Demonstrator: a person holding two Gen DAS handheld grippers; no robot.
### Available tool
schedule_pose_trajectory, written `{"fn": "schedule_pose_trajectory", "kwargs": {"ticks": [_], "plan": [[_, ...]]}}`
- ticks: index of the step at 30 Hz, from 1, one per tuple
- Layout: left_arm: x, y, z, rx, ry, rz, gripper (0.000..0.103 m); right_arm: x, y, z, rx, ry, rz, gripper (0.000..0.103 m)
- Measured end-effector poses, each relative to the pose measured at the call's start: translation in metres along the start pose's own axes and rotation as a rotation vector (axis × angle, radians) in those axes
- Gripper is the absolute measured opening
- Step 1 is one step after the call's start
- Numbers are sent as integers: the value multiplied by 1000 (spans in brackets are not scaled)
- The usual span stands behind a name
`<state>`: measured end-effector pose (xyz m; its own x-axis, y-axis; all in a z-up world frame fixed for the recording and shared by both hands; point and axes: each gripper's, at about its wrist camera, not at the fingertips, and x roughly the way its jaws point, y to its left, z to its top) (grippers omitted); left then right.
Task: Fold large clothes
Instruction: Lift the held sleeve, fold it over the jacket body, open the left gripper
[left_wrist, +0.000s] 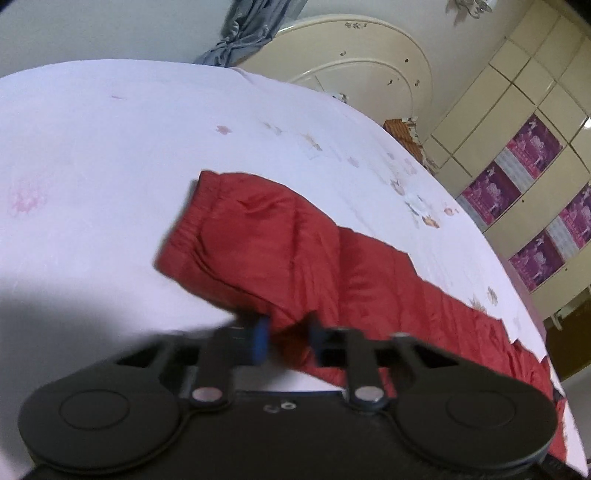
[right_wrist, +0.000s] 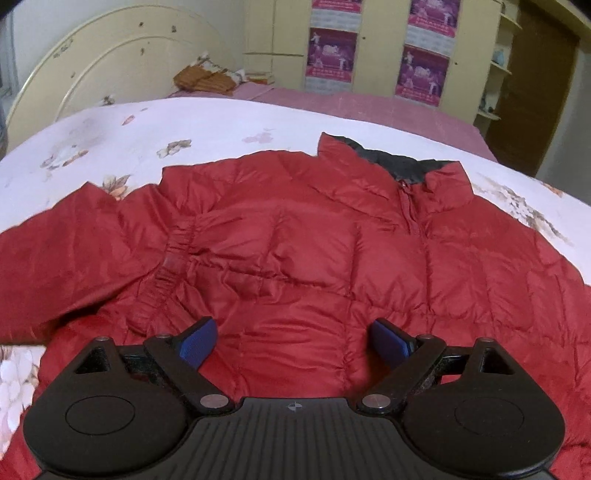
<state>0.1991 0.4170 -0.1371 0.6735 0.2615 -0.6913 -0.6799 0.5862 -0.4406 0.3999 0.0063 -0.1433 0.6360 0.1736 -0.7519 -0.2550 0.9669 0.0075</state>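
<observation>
One red jacket (right_wrist: 295, 251) lies spread on the flowered bedsheet (left_wrist: 110, 147). The left gripper (left_wrist: 286, 338) pinches a fold of its sleeve (left_wrist: 251, 236). The right gripper (right_wrist: 295, 339) hangs spread wide over the chest. Only its view shows the collar (right_wrist: 399, 158) and four purple posters (right_wrist: 330, 57).

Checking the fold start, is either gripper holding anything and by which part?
The left gripper pinches the red jacket at its sleeve's edge. The right gripper holds nothing.

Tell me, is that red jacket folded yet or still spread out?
Mostly spread: the red puffer jacket lies front up on the bed, one sleeve stretched sideways.
</observation>
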Motion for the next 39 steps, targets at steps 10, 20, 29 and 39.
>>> {"fn": "schedule_pose_trajectory", "kwargs": {"ticks": [10,20,29,39], "plan": [[-25,-96,12,290,-58,-225,11,-32,-15,8,64,-64,13,89],[-26,-271,-85,663,34,-525,11,-73,-84,-8,124,-122,-23,89],[-12,-380,-220,913,185,-676,11,-100,-178,-30,227,-128,-96,89],[5,-373,-266,1031,261,-574,24,-107,-218,-33,310,-120,16,89]]}}
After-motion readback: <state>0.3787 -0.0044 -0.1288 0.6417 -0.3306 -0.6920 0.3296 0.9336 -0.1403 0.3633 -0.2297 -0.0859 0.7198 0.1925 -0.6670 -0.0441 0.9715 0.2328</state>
